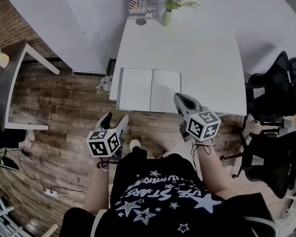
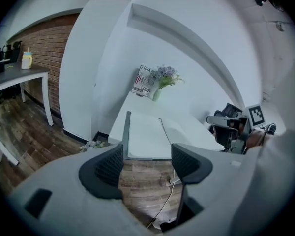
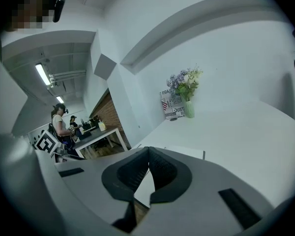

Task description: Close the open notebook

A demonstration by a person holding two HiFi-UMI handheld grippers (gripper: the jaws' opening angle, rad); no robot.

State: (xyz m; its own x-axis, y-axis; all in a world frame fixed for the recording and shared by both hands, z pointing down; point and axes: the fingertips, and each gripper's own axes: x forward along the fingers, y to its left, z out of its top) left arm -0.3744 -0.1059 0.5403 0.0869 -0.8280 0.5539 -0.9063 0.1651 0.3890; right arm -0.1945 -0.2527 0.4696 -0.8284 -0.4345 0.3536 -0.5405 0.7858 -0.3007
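The open notebook (image 1: 149,89) lies flat with blank white pages at the near edge of the white table (image 1: 202,48). My right gripper (image 1: 179,99) hovers over the notebook's near right corner, shut, with nothing visible between its pads. In the right gripper view the jaws (image 3: 148,155) meet at the tips, with the notebook (image 3: 184,152) just beyond. My left gripper (image 1: 114,118) is open, off the table's near edge, below the notebook's left page. The left gripper view shows the gripper (image 2: 146,162) aimed at the notebook (image 2: 145,132) across a gap of floor.
A vase of flowers (image 1: 166,14) and a printed box (image 1: 140,3) stand at the table's far edge. Black office chairs (image 1: 276,90) crowd the right side. A grey desk (image 1: 12,78) with a mug (image 1: 1,58) is at left. Cables (image 1: 34,174) lie on the wooden floor.
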